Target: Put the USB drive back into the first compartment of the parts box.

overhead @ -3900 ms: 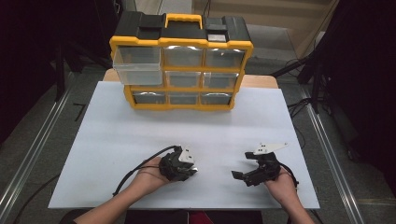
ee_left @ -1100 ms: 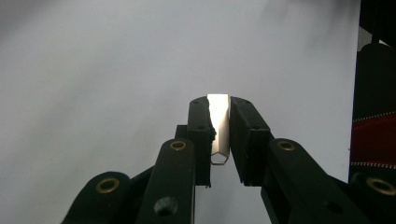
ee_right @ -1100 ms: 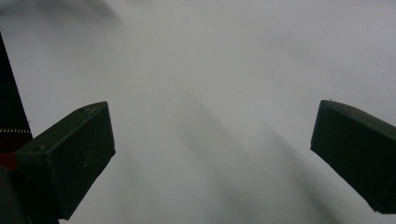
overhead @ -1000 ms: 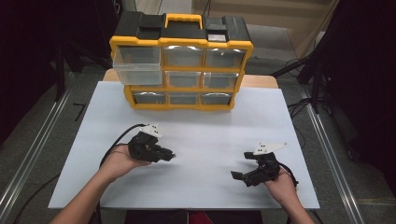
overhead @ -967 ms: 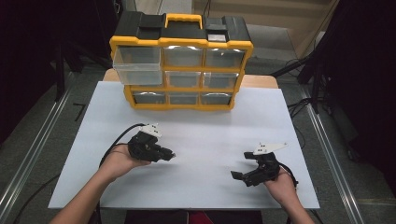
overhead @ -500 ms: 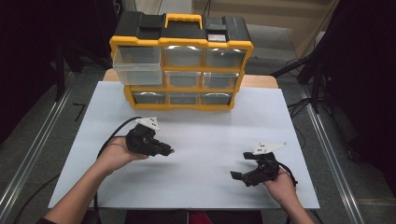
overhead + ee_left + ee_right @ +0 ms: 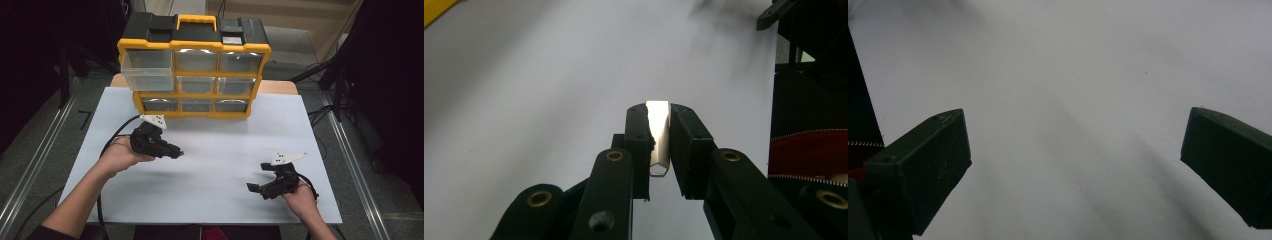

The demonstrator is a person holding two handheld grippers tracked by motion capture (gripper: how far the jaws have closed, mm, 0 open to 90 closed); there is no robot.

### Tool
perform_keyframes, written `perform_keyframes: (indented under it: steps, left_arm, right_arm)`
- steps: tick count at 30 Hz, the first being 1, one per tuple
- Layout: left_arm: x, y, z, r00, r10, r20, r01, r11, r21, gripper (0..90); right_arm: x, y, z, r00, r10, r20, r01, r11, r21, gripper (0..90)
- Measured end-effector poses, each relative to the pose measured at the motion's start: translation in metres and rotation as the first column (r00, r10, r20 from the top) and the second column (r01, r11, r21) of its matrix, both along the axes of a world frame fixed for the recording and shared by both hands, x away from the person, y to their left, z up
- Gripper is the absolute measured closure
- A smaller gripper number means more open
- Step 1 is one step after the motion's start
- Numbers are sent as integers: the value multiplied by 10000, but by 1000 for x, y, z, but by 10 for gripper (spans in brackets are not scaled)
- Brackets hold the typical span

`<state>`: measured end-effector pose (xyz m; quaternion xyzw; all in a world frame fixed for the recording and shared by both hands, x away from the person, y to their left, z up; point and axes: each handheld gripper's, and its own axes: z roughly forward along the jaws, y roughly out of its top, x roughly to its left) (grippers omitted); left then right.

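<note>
- left gripper view: the left gripper is clamped on a small flat metal piece, a bright strip standing on edge between the jaws, its long axis running along them.
- high view: the left gripper hangs above the white table sheet, jaws pointing toward the person's right, while the drawer organizer stands just beyond it at the far edge.
- the organizer lies ahead and slightly right of the left gripper, so i judge the left hand is the nearer one for any drop into a drawer.
- the top-left clear drawer sticks out further than the others and looks empty; contents of the remaining drawers are too small to tell.
- the right gripper sits near the front right of the sheet, well apart from the organizer, jaws spread wide with nothing between them.
</note>
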<state>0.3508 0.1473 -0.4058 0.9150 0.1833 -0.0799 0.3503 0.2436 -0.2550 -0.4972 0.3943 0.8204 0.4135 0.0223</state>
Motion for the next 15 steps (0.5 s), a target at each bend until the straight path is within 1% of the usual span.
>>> perform_keyframes:
  steps: [4, 6, 15]
  left_arm:
    - [0, -1, 9, 9994, -329, 61, 328, 9994, 77, 796]
    - [1, -1, 14, 9989, -449, 132, 446, 9988, 204, 796]
    - [7, -1, 32, 9984, -510, 240, 505, 9985, 206, 795]
  right_arm:
    - [0, 0, 0, 10000, 28, -2, -28, 10000, -36, 0]
    - [0, 0, 0, 10000, 48, -10, -48, 10000, -25, 0]
    - [1, 0, 0, 10000, 57, -3, -57, 10000, 6, 0]
